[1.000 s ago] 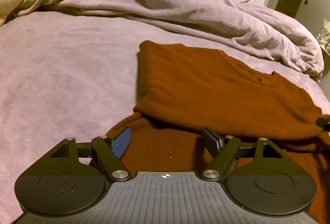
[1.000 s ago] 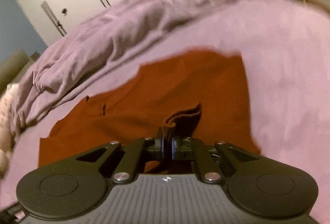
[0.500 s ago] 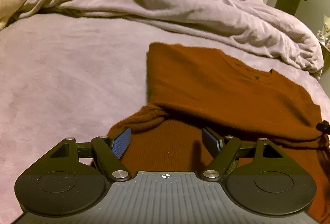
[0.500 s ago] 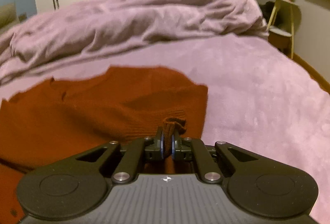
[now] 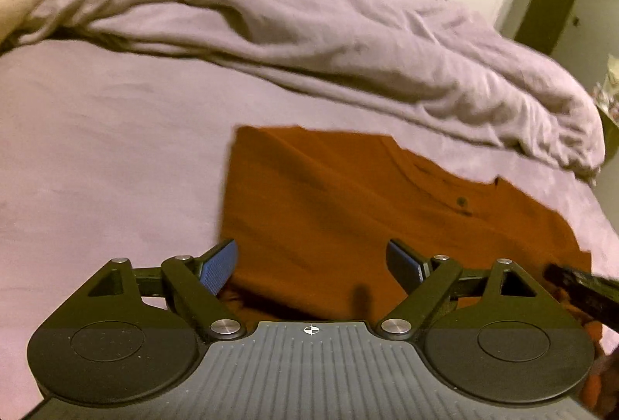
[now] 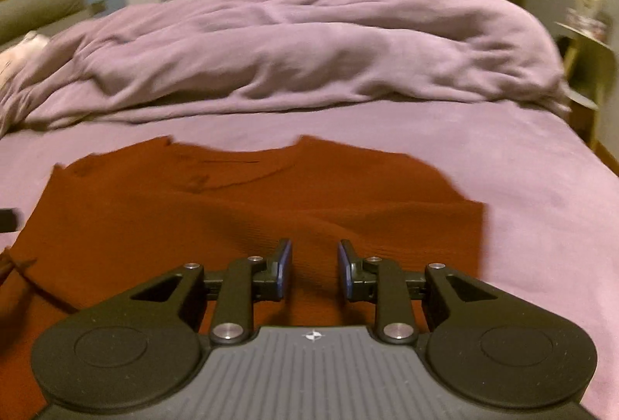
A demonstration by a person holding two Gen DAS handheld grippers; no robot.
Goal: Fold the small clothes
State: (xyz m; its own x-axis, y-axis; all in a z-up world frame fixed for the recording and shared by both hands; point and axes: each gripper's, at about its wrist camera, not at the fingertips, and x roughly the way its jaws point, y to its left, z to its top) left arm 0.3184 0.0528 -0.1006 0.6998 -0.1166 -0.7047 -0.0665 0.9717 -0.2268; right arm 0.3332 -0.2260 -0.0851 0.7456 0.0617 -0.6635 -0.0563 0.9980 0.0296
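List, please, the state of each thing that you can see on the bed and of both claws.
Rust top: folded over, lying flat, released.
Duvet: bunched up behind the top.
Left claw: wide open, holding nothing.
Right claw: has just been opening, nothing between the pads.

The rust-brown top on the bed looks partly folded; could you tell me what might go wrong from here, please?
1. The right tongs have just been opening and nothing is pinched between them now, so the released fold of the rust-brown top may slump or wrinkle.
2. The left tongs hang open low over the near edge and could snag it.
3. The top lies close to the rumpled duvet.
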